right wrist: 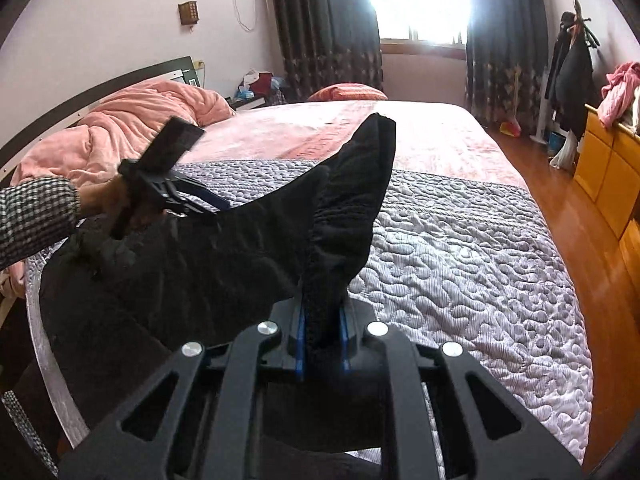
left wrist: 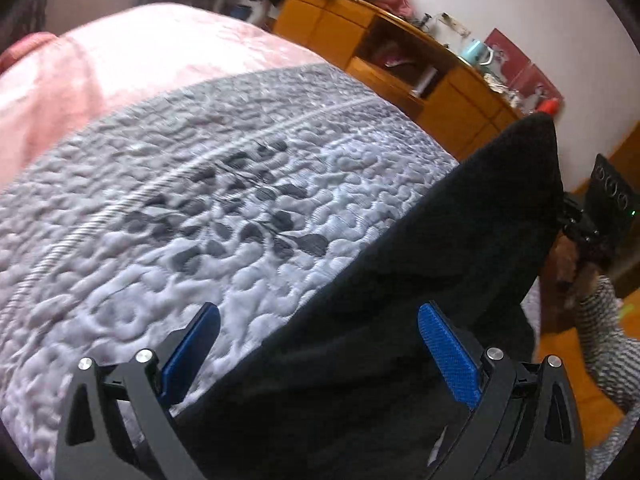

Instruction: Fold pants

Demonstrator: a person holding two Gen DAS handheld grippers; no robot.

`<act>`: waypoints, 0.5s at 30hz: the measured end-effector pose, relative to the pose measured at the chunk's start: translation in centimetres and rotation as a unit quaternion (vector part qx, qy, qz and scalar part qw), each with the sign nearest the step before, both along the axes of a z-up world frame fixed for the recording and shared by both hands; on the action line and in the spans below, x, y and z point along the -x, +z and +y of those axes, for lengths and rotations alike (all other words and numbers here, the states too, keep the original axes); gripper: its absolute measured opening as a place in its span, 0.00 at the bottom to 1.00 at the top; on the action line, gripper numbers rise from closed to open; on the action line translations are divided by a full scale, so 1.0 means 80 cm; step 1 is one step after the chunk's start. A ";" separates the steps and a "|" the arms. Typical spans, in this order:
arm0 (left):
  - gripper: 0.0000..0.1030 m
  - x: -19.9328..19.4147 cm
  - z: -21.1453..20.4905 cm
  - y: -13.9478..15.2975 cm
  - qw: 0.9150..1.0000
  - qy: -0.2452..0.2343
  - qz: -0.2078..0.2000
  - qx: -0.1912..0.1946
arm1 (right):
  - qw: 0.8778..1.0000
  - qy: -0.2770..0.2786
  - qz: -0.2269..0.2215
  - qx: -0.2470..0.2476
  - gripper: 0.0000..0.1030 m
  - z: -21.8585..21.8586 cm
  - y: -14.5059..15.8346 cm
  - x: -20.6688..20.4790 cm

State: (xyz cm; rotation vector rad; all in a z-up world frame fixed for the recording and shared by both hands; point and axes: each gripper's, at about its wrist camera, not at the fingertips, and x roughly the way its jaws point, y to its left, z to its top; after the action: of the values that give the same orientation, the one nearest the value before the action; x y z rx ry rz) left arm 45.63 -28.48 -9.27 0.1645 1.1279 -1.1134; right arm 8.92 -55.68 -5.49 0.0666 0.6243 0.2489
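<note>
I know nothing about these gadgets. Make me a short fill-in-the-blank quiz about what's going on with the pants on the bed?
1. The pants are ____ in colour.
2. The right gripper is ____ on a bunch of the pants.
3. The left gripper has its blue fingers spread ____ over the pants.
4. The pants lie on a grey quilt spread over a ____.

Missing words: black; shut; open; bed
</note>
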 end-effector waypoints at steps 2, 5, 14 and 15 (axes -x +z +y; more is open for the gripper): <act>0.96 -0.005 -0.004 -0.010 0.998 -0.017 0.055 0.025 | 1.000 0.001 0.000 0.002 0.11 -0.001 -0.002 0.001; 0.96 -0.001 -0.004 -0.021 0.992 -0.032 0.109 0.051 | 1.000 -0.008 0.005 0.007 0.11 -0.005 -0.006 -0.001; 0.09 0.046 0.040 0.006 0.999 0.013 0.031 0.041 | 0.998 -0.068 0.005 -0.017 0.11 -0.011 -0.014 -0.003; 0.09 0.058 0.043 0.018 0.999 0.023 0.001 0.041 | 0.997 -0.075 0.002 -0.012 0.11 -0.008 -0.013 -0.002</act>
State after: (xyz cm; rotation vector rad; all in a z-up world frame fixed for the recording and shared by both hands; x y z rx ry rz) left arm 40.95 -25.05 -7.82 0.0732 1.0819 -1.1176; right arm 9.07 -56.36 -6.52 0.1369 0.6177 0.1117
